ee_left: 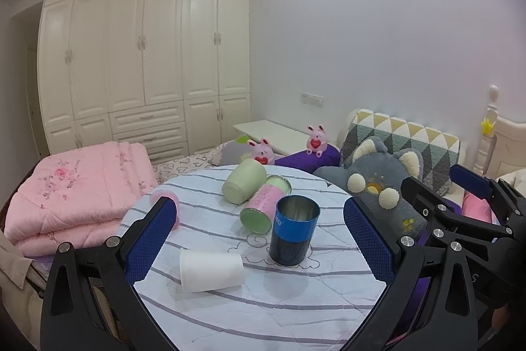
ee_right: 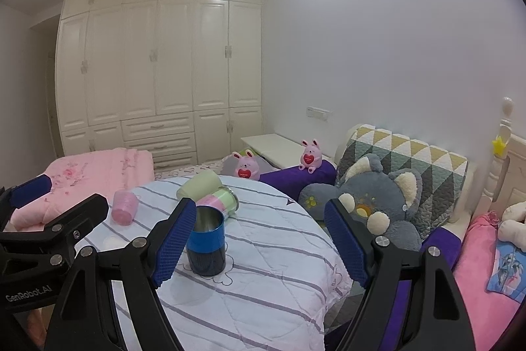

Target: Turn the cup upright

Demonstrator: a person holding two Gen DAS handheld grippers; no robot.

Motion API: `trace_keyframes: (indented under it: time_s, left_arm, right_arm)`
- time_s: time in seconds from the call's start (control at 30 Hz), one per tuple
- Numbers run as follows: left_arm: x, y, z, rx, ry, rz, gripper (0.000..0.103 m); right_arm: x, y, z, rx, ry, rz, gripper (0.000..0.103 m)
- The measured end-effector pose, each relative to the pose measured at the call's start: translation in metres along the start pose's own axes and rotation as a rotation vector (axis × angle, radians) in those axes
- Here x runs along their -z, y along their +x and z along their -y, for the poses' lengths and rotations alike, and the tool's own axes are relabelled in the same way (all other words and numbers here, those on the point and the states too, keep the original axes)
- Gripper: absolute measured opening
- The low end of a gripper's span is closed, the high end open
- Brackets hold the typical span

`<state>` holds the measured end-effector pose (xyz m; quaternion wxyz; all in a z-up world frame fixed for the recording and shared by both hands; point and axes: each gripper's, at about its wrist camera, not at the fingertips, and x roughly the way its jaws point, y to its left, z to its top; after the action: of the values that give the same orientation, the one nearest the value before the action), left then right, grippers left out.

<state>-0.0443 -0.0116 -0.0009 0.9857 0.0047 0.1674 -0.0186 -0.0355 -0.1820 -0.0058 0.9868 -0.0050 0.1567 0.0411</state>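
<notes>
A blue metal cup point(ee_left: 293, 229) stands upright on the striped round table point(ee_left: 263, 301); it also shows in the right wrist view point(ee_right: 207, 244). A white cup point(ee_left: 212, 269) lies on its side in front of my open, empty left gripper point(ee_left: 259, 239). A pale green cup point(ee_left: 244, 182) and a pink-and-green cup point(ee_left: 264, 205) lie on their sides behind the blue one. A pink cup point(ee_right: 123, 211) lies at the table's left. My right gripper point(ee_right: 259, 242) is open and empty, its left finger beside the blue cup.
A folded pink quilt point(ee_left: 72, 186) lies on the bed at left. A grey plush cushion point(ee_left: 381, 183), purple pillows and two pink bunny toys point(ee_left: 317, 140) sit right and behind the table. A white wardrobe point(ee_left: 144, 55) fills the back wall.
</notes>
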Motion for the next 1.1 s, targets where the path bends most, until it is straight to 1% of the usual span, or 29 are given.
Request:
trace_keyframes:
  time_s: [0.27, 0.83, 1.1]
  left_arm:
    - [0.001, 0.001, 0.001, -0.005, 0.009, -0.003, 0.103]
    - [0.005, 0.007, -0.001, -0.025, 0.007, -0.019, 0.103]
    - [0.005, 0.008, -0.001, -0.036, 0.015, -0.014, 0.103]
  right_arm:
    - [0.001, 0.001, 0.003, 0.006, 0.006, 0.008, 0.081]
    - [0.003, 0.007, 0.004, -0.001, 0.013, -0.003, 0.081]
    - [0.002, 0.010, 0.005, -0.002, 0.014, -0.011, 0.081]
